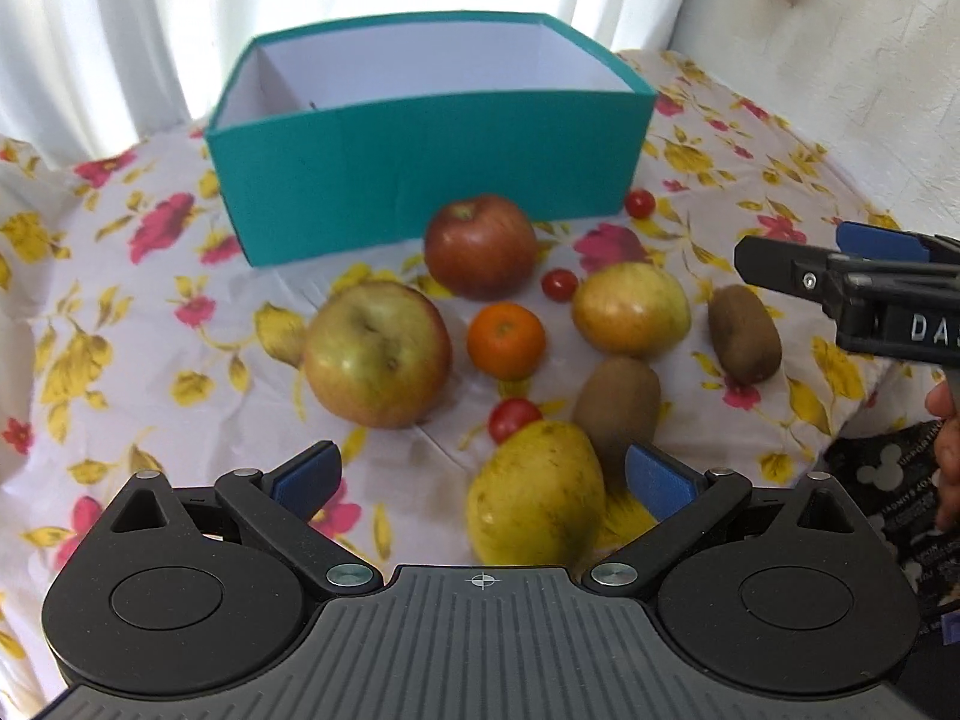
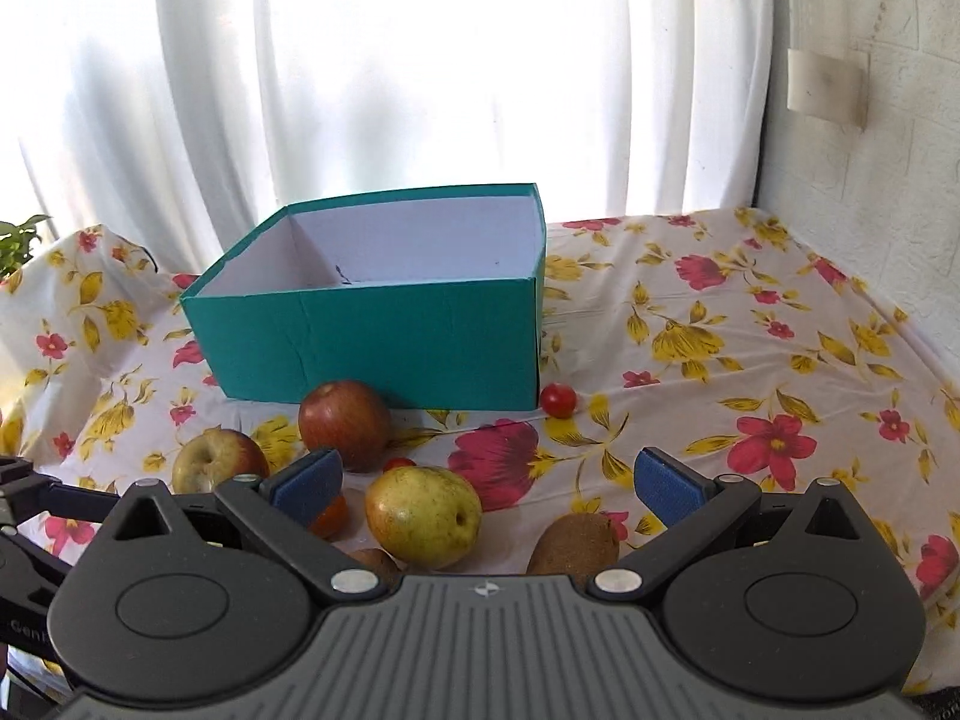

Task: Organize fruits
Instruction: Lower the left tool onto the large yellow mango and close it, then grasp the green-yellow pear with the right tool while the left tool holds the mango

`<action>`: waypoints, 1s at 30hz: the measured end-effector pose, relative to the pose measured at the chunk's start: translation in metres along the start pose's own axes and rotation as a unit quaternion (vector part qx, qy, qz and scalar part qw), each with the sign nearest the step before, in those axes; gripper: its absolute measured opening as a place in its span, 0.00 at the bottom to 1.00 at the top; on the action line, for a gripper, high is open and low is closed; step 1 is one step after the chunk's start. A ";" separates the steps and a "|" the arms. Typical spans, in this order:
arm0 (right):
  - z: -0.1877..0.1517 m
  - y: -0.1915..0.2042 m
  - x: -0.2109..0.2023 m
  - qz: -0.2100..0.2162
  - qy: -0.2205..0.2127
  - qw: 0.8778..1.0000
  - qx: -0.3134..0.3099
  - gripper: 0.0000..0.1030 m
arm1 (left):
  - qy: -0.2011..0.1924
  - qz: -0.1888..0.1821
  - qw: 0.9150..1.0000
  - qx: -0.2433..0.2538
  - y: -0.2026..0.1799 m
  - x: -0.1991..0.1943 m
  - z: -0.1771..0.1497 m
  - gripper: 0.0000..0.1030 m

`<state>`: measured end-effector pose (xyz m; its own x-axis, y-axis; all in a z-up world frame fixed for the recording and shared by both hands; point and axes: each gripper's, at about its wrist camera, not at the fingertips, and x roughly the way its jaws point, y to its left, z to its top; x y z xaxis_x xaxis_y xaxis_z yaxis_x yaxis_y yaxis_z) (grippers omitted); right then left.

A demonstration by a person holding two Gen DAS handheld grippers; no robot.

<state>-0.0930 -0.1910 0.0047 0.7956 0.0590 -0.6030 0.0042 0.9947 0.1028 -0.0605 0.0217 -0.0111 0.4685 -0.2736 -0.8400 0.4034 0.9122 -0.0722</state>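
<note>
Left wrist view, tangerine [image 1: 506, 340] unobstructed

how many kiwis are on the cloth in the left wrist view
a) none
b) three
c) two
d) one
c: two brown fuzzy kiwis lie on the floral cloth, one kiwi to the right of the yellow-green apple and the other kiwi nearer the camera, just behind the yellow pear.
</note>
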 end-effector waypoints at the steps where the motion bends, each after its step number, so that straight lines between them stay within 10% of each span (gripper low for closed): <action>1: -0.003 -0.001 0.000 0.002 -0.001 1.000 -0.004 1.00 | 0.004 -0.004 1.000 0.004 -0.002 0.002 -0.001 0.93; 13: -0.020 -0.003 0.004 -0.003 0.022 1.000 -0.003 1.00 | 0.066 -0.022 0.997 0.029 -0.015 0.034 -0.010 0.62; 30: -0.013 0.022 0.015 0.006 0.033 0.999 -0.028 1.00 | 0.034 -0.022 0.999 0.015 0.001 0.021 -0.011 0.61</action>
<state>-0.0893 -0.1667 -0.0124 0.7538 0.0742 -0.6529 -0.0401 0.9970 0.0669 -0.0595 0.0203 -0.0346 0.3957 -0.2917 -0.8708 0.4466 0.8897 -0.0951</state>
